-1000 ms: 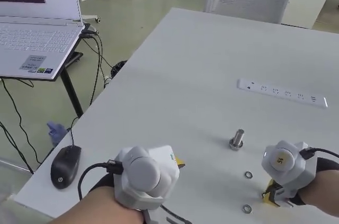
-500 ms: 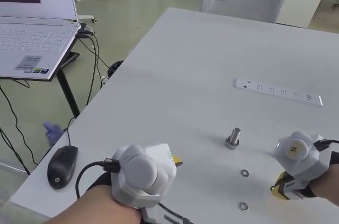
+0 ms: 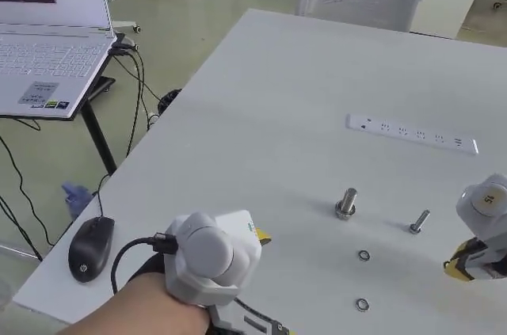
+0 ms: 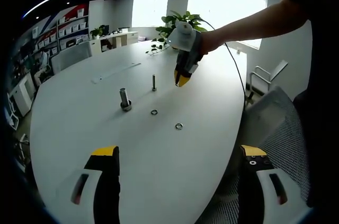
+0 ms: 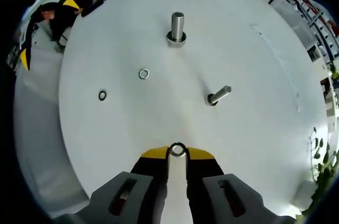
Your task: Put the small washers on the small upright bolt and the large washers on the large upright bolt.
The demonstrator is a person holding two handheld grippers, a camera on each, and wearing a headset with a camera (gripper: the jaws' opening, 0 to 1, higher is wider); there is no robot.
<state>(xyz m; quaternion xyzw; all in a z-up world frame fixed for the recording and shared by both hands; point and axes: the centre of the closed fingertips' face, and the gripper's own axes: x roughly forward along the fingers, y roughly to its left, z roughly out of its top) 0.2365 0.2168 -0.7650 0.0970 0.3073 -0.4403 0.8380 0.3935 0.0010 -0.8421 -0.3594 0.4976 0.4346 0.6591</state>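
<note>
Right gripper [image 5: 178, 158], bottom centre of the right gripper view: jaws drawn almost together, pinching a small silver metal washer [image 5: 178, 150] by its rim between the yellow tips, above the white tabletop [image 5: 254, 144]. Left gripper [image 4: 180, 181], bottom of the left gripper view: jaws spread wide, gripping nothing. Large upright steel bolt [image 5: 177, 27] with threaded shank, top centre of the right gripper view, standing head-down. Small thin steel bolt [image 5: 219, 95], right of centre there, well apart from the held washer; slanted by the fisheye, yet reading as upright in the left gripper view. Two more rings flat on the table: bright loose washer [image 5: 143, 73] left of centre, darker loose washer [image 5: 102, 95] further left; relative sizes too small to judge. Long white power strip [image 3: 412, 135], upper right of the head view; black computer mouse [image 3: 89, 244], lower left; open white laptop [image 3: 47, 34], upper left. Risks, as judged: thin edge grip liable to let the washer twist or slip out in transit; held size unconfirmed, hence possible seating on the wrong bolt; hole lowered off-centre likely to catch the thread tip and topple the slender bolt; dropped washer apt to roll toward the table edge.
</note>
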